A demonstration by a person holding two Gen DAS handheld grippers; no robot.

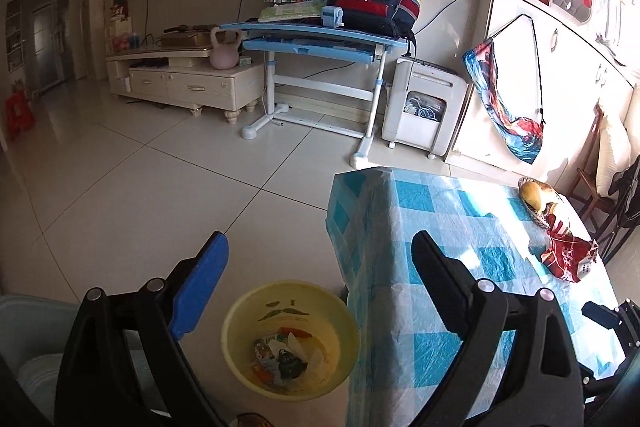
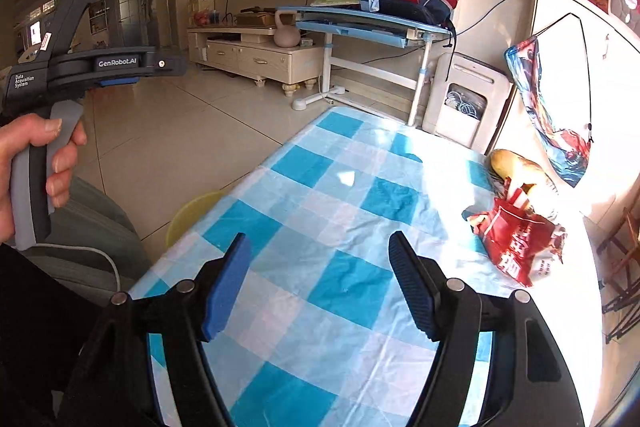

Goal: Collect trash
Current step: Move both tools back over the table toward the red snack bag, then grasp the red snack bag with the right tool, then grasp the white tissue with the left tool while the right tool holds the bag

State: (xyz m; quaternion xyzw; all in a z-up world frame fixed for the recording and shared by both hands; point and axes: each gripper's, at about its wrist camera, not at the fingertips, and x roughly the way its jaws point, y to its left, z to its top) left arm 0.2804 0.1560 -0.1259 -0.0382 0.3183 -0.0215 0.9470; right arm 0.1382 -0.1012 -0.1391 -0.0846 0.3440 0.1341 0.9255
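My left gripper point(image 1: 320, 247) is open and empty, held above a yellow trash bin point(image 1: 291, 337) on the floor beside the table; the bin holds several wrappers and scraps. A red crumpled snack bag point(image 1: 568, 253) lies on the blue checked tablecloth point(image 1: 432, 227) at the right. In the right wrist view, my right gripper point(image 2: 320, 247) is open and empty over the tablecloth point(image 2: 320, 227), with the red bag point(image 2: 520, 243) to its right. The bin's rim point(image 2: 192, 207) peeks out past the table's left edge. The left gripper's body point(image 2: 100, 67) shows at upper left, held by a hand.
A dish with fruit point(image 1: 538, 199) sits behind the red bag, also seen in the right wrist view point(image 2: 520, 167). A blue desk point(image 1: 316, 39), a white appliance point(image 1: 424, 107), a TV cabinet point(image 1: 188, 79) and white cupboards point(image 1: 540, 75) stand beyond. A grey seat point(image 2: 88, 227) is at left.
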